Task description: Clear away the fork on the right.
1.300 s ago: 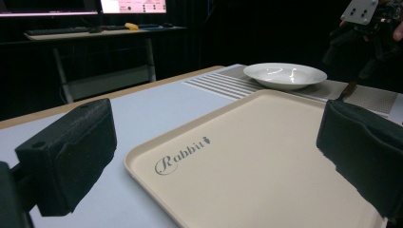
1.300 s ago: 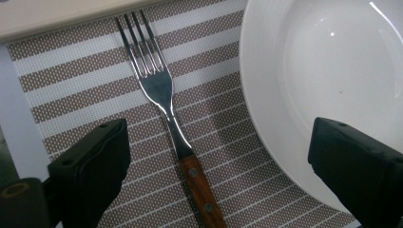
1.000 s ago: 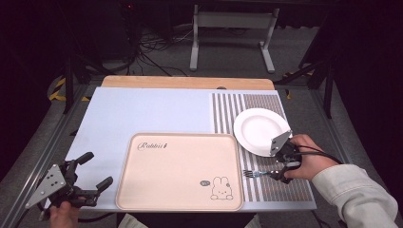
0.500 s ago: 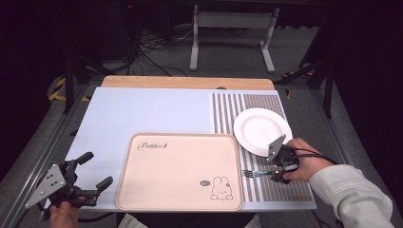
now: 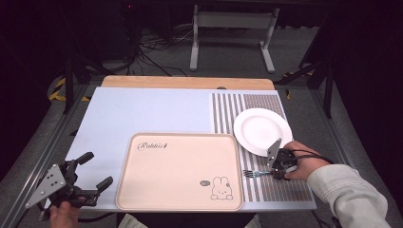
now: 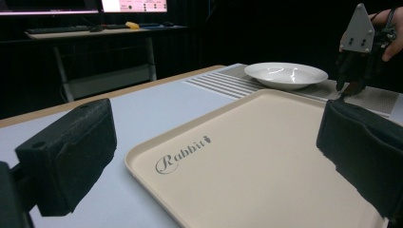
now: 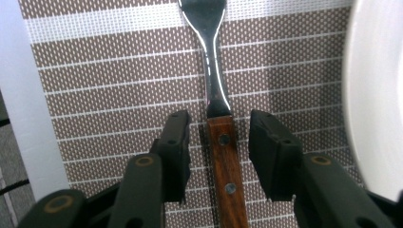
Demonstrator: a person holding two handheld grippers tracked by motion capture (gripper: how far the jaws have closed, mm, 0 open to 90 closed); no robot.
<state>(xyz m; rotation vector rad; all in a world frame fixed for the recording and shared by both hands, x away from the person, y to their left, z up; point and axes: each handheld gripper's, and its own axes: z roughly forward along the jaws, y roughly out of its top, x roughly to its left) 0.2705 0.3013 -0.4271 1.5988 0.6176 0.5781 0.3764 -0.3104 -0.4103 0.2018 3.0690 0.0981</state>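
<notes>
The fork point(image 7: 219, 118) lies on the striped placemat point(image 5: 266, 187), just right of the beige tray point(image 5: 180, 173). Left of the tray, the left gripper point(image 5: 90, 178) keeps its place as before, jaws spread with nothing between them. Right of the tray, the right gripper point(image 7: 216, 137) has come down lower over the fork; its jaws have just been closing and now stand on both sides of the wooden handle, not yet pressing it. The white plate point(image 5: 263, 130) is behind the fork, unchanged.

Fork point(image 7: 215, 71) glossy metal with wooden handle, woven placemat point(image 7: 119, 71), glossy white plate point(image 5: 262, 131)
</notes>
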